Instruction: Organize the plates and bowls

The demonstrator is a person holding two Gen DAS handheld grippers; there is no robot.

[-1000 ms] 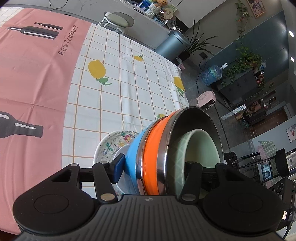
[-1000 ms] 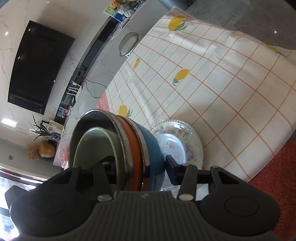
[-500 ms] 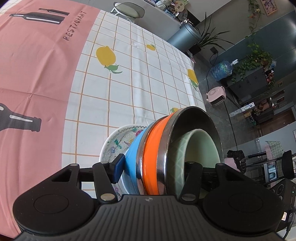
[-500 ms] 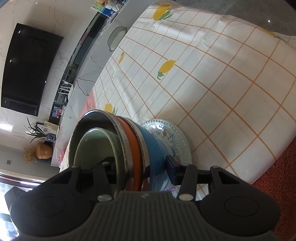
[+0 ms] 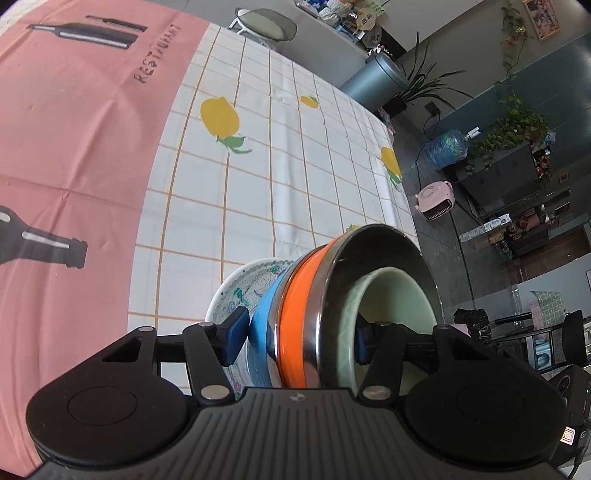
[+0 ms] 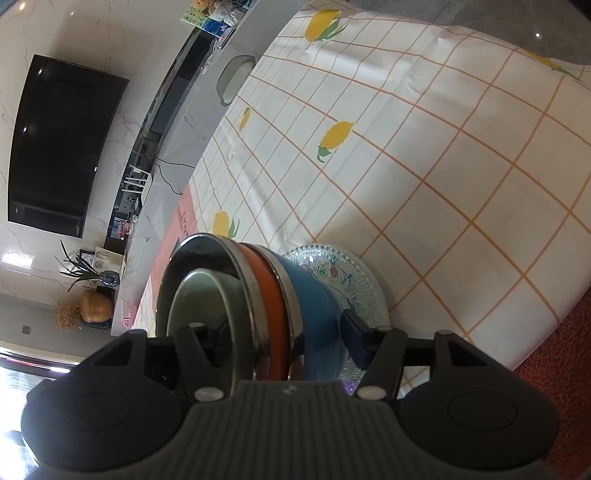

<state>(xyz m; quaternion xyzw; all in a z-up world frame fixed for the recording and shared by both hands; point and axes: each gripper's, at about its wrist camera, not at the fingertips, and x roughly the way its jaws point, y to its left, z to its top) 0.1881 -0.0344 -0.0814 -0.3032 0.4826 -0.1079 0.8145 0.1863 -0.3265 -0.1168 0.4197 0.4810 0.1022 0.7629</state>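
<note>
A nested stack of bowls [image 5: 295, 306] stands on a patterned plate [image 5: 240, 291]: a blue bowl [image 5: 264, 321] lowest, then an orange one [image 5: 297, 310], a steel one [image 5: 373, 247] and a pale green one [image 5: 399, 299] inside. My left gripper [image 5: 299, 338] is shut on the stack, one finger under the blue bowl, one inside the green bowl. In the right wrist view my right gripper [image 6: 288, 338] grips the same stack of bowls [image 6: 273, 295] from the other side, above the plate [image 6: 354, 273]. I cannot tell if the plate touches the table.
The table carries a white checked cloth with lemons [image 5: 288, 177] and a pink cloth with bottle prints [image 5: 74, 147]. The table's edge [image 6: 535, 332] is close, with red carpet [image 6: 554, 387] below. A stool [image 5: 266, 27] stands at the far side.
Both views have shifted: the stack and plate now sit further over the tablecloth, and both grippers keep their hold on the bowls.
</note>
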